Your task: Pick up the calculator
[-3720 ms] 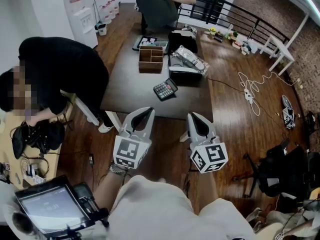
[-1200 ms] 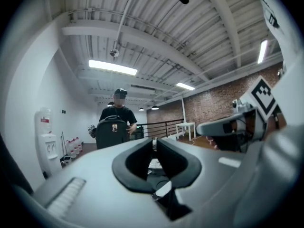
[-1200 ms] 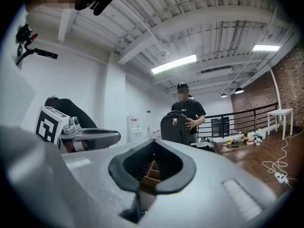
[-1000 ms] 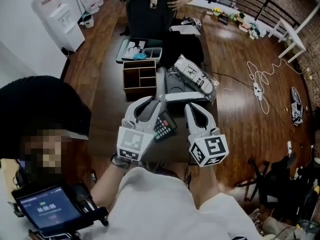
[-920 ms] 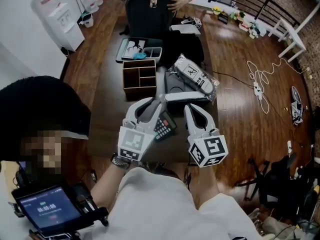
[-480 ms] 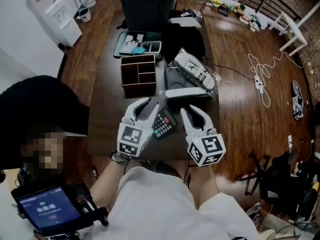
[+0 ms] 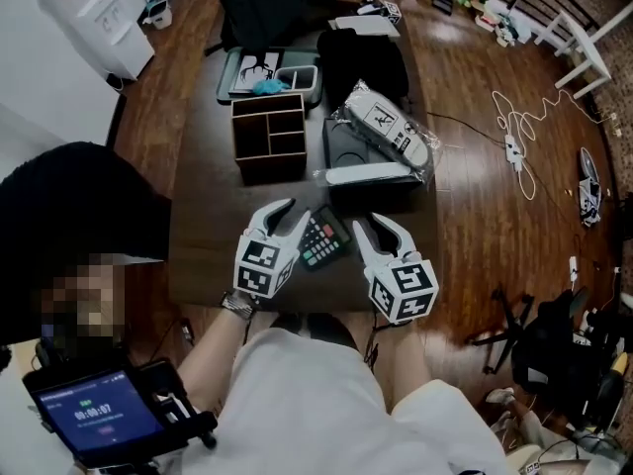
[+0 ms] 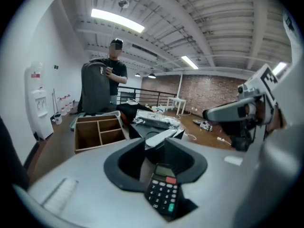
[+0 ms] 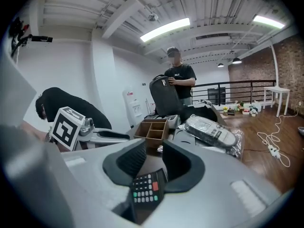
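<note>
A long dark table [image 7: 203, 216] stands on a brown wooden plank floor [image 7: 475, 236]. Left of the table rises a white wall [image 7: 25, 87] with a white water dispenser [image 7: 94, 13] against it. Right of the table a white cable [image 7: 522, 146] lies on the floor. Beyond the table's far end run a black railing [image 9: 228, 90] and a brick wall [image 9: 290, 65]. Above the table, strip lights [image 9: 166, 28] hang from a beamed ceiling.

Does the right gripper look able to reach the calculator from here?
Probably yes: the right gripper, its fingers just opening and holding nothing, hangs close beside the calculator, and nothing lies between the two.
</note>
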Tool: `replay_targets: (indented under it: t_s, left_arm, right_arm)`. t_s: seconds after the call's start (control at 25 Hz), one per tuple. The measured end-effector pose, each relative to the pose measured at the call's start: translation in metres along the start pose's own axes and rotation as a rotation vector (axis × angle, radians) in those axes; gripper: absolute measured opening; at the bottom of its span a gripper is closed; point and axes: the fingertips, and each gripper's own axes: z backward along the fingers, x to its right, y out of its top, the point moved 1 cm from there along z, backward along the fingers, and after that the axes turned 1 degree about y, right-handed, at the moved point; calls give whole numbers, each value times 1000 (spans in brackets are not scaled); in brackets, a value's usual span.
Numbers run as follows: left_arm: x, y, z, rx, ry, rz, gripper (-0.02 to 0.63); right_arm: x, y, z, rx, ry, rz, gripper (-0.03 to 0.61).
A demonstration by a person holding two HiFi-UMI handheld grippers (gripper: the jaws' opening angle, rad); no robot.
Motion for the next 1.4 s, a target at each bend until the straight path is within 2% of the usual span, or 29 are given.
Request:
replay_targets:
  t_s: [0.24, 0.44, 0.48, 0.56, 0.8, 0.96, 1.16, 1.4]
  left_arm:
    - [1, -33, -17, -153, -76, -2, 158]
    - [6, -46, -24, -229, -127, 16, 158]
    - [8, -50, -24, -248, -139, 21, 162]
    - [8, -61, -29, -294, -167, 28, 211]
    - [1, -93, -44, -415, -263, 63, 218]
    - [9, -103, -47, -474, -332, 79, 263]
    - [10, -125, -56, -534, -381, 113, 267]
    - [10, -143, -62, -583, -411, 137, 281]
  right_arm:
    - [5, -36, -1, -79, -22, -96, 130]
    - [1, -65, -1, -132, -20, -178, 144]
    - [0, -70, 0, -144, -20, -191, 149]
    - [1, -82, -4, -173, -24, -211, 162]
    - [8, -117, -23, -246, -48, -300, 200]
    - [11, -134, -24, -275, -45, -382, 219]
    - [8, -163, -34, -322, -20, -449, 266]
    - [4, -191, -47, -353, 12, -540, 276]
